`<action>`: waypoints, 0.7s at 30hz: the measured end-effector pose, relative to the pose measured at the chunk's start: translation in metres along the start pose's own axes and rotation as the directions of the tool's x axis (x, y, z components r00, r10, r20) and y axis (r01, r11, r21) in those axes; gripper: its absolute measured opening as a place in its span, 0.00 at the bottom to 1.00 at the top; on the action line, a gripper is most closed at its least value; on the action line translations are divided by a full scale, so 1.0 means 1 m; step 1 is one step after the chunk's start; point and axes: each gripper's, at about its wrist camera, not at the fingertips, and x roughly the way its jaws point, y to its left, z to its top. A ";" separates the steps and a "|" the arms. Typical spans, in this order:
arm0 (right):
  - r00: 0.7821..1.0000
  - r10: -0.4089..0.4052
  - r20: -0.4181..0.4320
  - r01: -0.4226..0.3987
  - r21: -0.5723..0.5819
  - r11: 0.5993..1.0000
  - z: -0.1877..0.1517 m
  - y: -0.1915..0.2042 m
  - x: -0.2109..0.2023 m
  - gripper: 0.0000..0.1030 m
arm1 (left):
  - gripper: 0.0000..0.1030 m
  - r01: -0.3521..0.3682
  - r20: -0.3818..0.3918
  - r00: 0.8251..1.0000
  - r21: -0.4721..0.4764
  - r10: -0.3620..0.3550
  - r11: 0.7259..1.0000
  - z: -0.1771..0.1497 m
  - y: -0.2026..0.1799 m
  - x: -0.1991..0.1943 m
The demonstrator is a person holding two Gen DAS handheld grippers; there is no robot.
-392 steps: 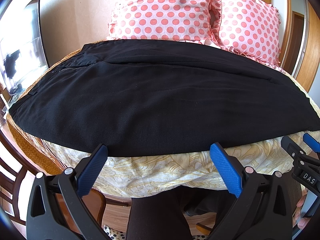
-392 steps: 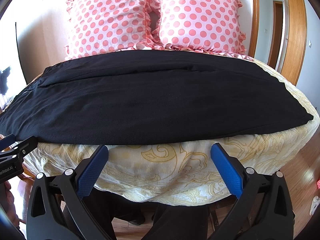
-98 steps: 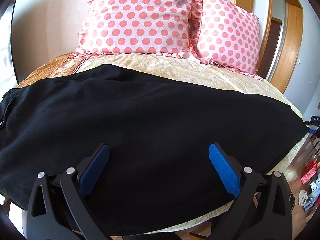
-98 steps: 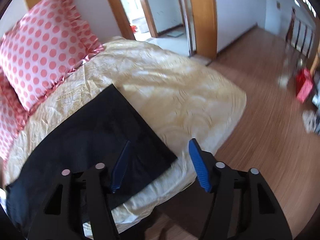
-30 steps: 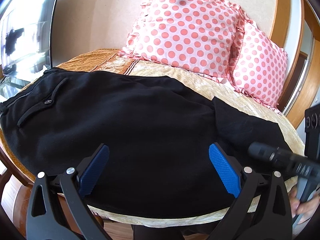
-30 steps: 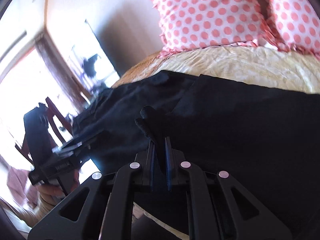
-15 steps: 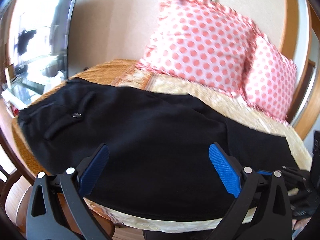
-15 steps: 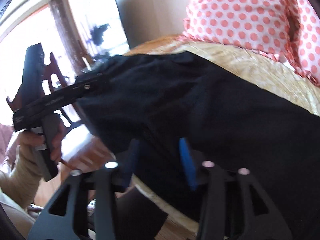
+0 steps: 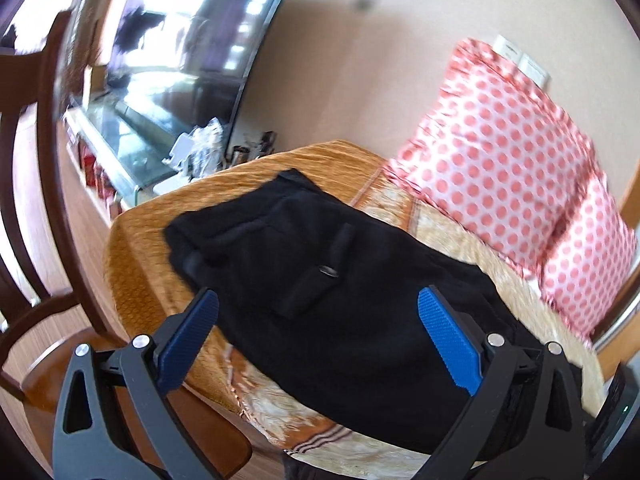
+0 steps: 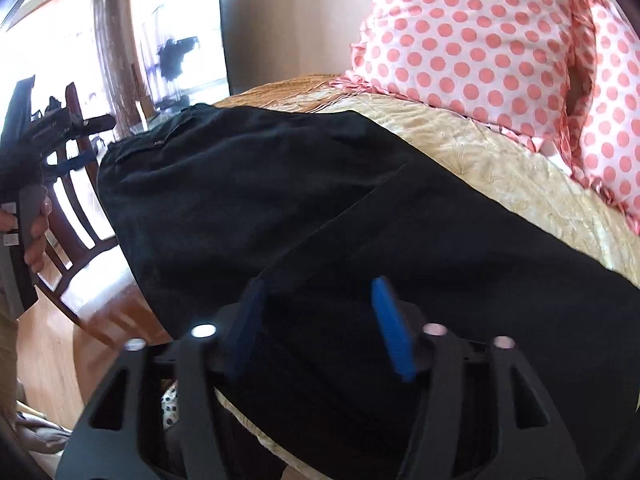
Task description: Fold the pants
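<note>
On the bed [image 9: 136,264] lie the black pants [image 9: 340,300], folded over so one layer sits on top of another. From the left wrist camera, the pants stretch from about 10 o'clock down to 4 o'clock. A back pocket with a small button [image 9: 329,270] faces up near the middle. The waist end sits at the upper left, close to the orange edge of the bed cover.

The left gripper [image 9: 318,340] hangs just over the near edge of the pants. Its two blue fingers [image 9: 188,338] are wide apart and hold nothing.

From the right wrist camera, the pants [image 10: 280,200] fill the middle of the view. A straight folded edge runs from 2 o'clock down toward 7 o'clock. The right gripper [image 10: 318,328] is low over the cloth at 6 o'clock. Its blue fingers [image 10: 390,336] are apart, with black cloth showing between them, and they are not pinching it.

At 9 o'clock in that view, a hand [image 10: 36,236] holds the handle of the left gripper beside the bed. A dark wooden chair [image 10: 76,208] stands behind it.

Two pink pillows [image 10: 480,40] with red dots lean against the wall at 1 o'clock. A big dark screen [image 9: 168,60] shines at 11 o'clock in the left view.
</note>
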 end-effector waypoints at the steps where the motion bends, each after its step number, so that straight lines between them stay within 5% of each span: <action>1: 1.000 0.011 -0.004 -0.011 0.012 1.000 -0.002 -0.003 0.000 0.75 | 0.97 0.011 -0.005 1.000 -0.032 -0.011 0.999 0.003 0.009 0.001; 5: 1.000 0.006 0.000 -0.006 -0.003 1.000 -0.006 -0.002 0.000 0.75 | 0.97 0.059 -0.047 0.997 -0.167 -0.068 0.984 0.014 0.042 0.014; 10: 1.000 0.009 0.002 -0.009 0.000 1.000 -0.003 -0.002 0.002 0.75 | 0.96 0.156 -0.125 0.969 -0.349 -0.211 0.924 0.011 0.067 0.043; 21: 1.000 0.008 0.006 -0.008 -0.004 1.000 -0.002 0.000 0.004 0.77 | 0.96 0.152 -0.114 0.973 -0.340 -0.202 0.928 0.019 0.061 0.042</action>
